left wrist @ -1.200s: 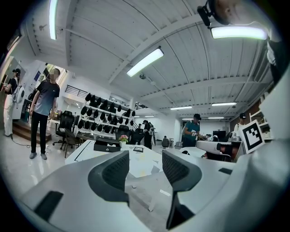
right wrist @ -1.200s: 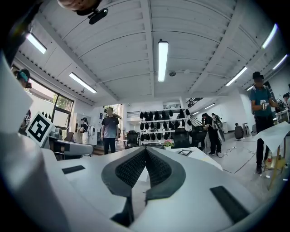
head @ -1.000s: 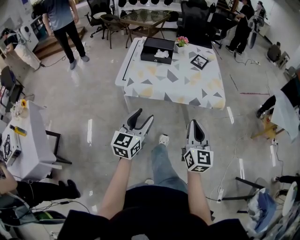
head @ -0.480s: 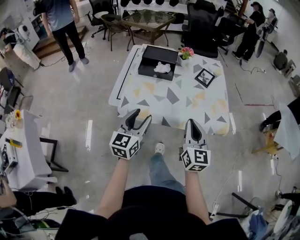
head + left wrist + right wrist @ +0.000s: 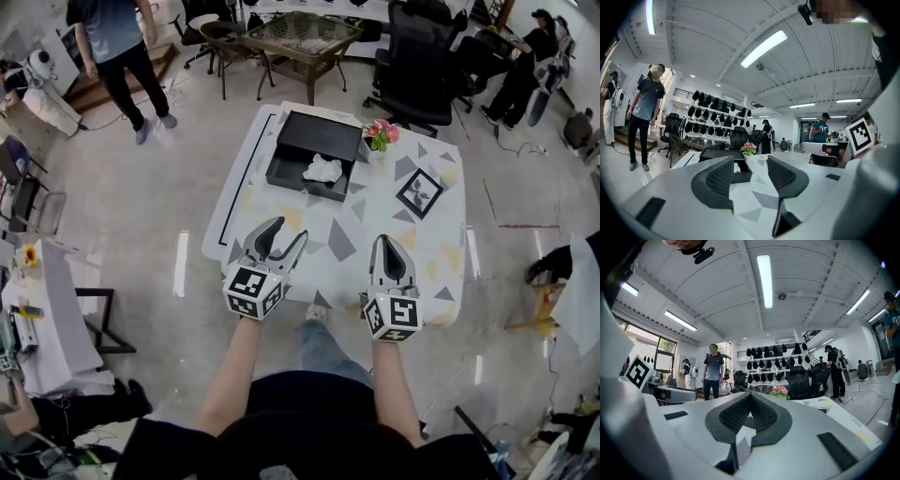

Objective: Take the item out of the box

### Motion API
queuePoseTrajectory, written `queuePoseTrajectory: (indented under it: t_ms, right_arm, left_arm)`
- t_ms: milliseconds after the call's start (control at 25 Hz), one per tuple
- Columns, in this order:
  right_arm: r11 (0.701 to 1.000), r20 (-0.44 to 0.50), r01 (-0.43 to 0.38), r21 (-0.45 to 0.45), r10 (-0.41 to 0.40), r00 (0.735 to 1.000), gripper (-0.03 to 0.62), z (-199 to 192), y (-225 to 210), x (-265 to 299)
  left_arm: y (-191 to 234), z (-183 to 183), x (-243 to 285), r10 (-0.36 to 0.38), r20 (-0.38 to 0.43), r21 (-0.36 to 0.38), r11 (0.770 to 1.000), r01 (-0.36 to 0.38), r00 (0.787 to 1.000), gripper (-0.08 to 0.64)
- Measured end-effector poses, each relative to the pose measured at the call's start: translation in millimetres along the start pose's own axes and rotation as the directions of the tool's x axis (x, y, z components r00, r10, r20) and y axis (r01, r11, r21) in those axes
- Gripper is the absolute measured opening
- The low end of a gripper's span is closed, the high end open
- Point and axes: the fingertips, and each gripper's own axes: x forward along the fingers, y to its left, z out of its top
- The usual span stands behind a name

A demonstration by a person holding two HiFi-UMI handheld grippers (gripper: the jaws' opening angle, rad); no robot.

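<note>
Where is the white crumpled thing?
In the head view, the white crumpled thing lies inside the open black box on the table's far side, just left of the pink flowers.

Before us stands the table (image 5: 375,234); on its far left part sits the box (image 5: 319,139), and in the box, toward its near side, lies the item (image 5: 323,170); just right of the box stand the flowers (image 5: 380,134); nearer us and further right lies the framed picture (image 5: 419,193); our left gripper (image 5: 286,230) hangs over the table's near left part, our right gripper (image 5: 389,242) beside it to the right; behind the table stand an office chair (image 5: 422,56) and, left of it, a second table (image 5: 305,33); far off to the left stands a person (image 5: 112,37).
</note>
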Motion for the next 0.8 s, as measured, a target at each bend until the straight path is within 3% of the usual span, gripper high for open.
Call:
queuePoseTrajectory:
  t_ms: [360, 800]
  right_arm:
    - [0.999, -0.035, -0.038, 0.008, 0.039, 0.999, 0.003, 6.9, -39.4, 94.7]
    - [0.998, -0.046, -0.052, 0.027, 0.053, 0.998, 0.003, 17.9, -50.7, 138.8]
  left_arm:
    - [46.9, 16.9, 81.7, 0.049, 0.011, 0.002, 0.999, -0.049, 0.999, 0.224]
    - [61.5, 36.7, 120.3, 0.040, 0.003, 0.011, 0.999, -0.040, 0.999, 0.224]
